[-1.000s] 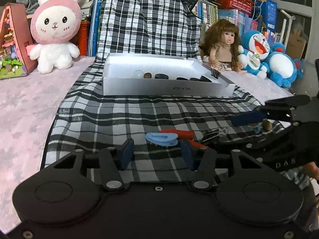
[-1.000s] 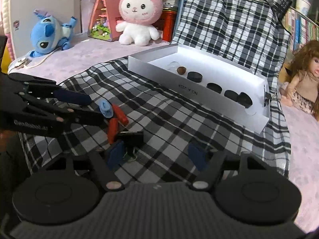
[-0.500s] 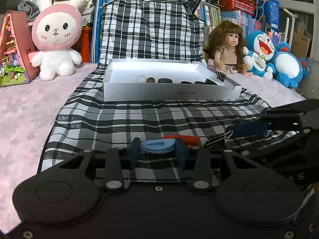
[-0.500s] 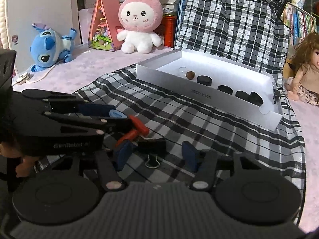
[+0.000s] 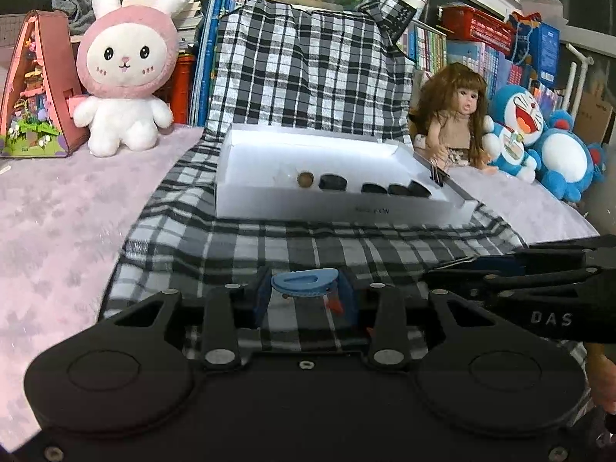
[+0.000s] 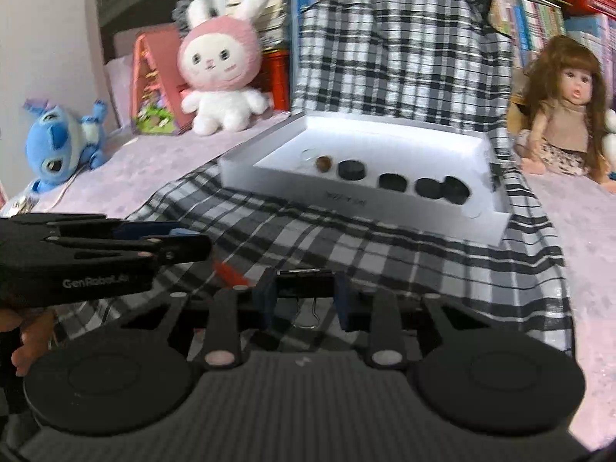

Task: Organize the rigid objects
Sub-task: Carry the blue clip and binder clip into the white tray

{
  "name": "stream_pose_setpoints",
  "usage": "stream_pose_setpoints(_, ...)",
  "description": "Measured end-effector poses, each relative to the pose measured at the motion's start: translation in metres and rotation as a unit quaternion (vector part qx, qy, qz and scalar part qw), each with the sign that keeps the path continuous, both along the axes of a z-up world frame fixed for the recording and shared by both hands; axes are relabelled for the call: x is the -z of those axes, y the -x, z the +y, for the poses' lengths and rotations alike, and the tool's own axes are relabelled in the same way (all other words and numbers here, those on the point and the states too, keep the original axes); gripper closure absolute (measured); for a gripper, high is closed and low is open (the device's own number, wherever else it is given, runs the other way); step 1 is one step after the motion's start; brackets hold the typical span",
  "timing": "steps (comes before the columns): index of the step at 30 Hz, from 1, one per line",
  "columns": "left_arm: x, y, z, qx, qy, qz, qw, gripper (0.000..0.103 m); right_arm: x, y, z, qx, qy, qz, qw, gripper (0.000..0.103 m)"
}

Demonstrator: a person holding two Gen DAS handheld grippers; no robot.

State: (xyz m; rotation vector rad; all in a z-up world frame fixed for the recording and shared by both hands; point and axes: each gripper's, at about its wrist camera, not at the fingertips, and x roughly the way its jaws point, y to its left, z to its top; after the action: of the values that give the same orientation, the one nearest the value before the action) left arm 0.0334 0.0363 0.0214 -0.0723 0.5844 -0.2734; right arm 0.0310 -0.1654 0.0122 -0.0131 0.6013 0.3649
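Note:
My left gripper (image 5: 304, 298) is shut on a blue-headed tool with red handles (image 5: 304, 283) and holds it above the checked cloth (image 5: 308, 246). My right gripper (image 6: 304, 296) is shut on a black binder clip (image 6: 304, 283), its wire loops hanging below. A white box (image 5: 331, 202) lies ahead on the cloth, holding several black discs (image 5: 333, 183) and a brown ball (image 5: 305, 179). In the right wrist view the box (image 6: 346, 196) is ahead and the left gripper (image 6: 115, 246) is at the left. The right gripper's side shows at right in the left wrist view (image 5: 539, 277).
A pink rabbit plush (image 5: 125, 77) and a toy house (image 5: 34, 88) stand back left. A doll (image 5: 458, 115) and blue cat plushes (image 5: 539, 142) sit back right. A blue Stitch plush (image 6: 61, 142) lies at the far left. Books line the back.
Both grippers closed: the left on the blue-headed tool, the right on the binder clip. Both lifted their objects off the cloth and moved toward the box.

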Motion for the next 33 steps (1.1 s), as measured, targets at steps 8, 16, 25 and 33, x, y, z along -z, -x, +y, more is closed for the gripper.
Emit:
stream_pose_setpoints(8, -0.034, -0.042, 0.011, -0.011, 0.015, -0.005, 0.9998, 0.067, -0.027, -0.037, -0.026, 0.064, -0.032, 0.024, 0.997, 0.066)
stream_pose_setpoints(16, -0.051, -0.104, 0.01, -0.015, 0.025, 0.016, 0.9995, 0.067, -0.048, -0.087, -0.046, 0.109, -0.065, 0.049, 0.991, 0.066)
stream_pose_setpoints(25, -0.04, -0.173, 0.004, -0.024, 0.039, 0.078, 0.9959, 0.067, -0.044, -0.14, -0.05, 0.14, -0.065, 0.09, 0.984, 0.066)
stream_pose_setpoints(33, -0.017, -0.201, -0.007, -0.043, 0.027, 0.105, 0.9932, 0.067, -0.027, -0.164, -0.034, 0.134, -0.067, 0.116, 0.982, 0.066)
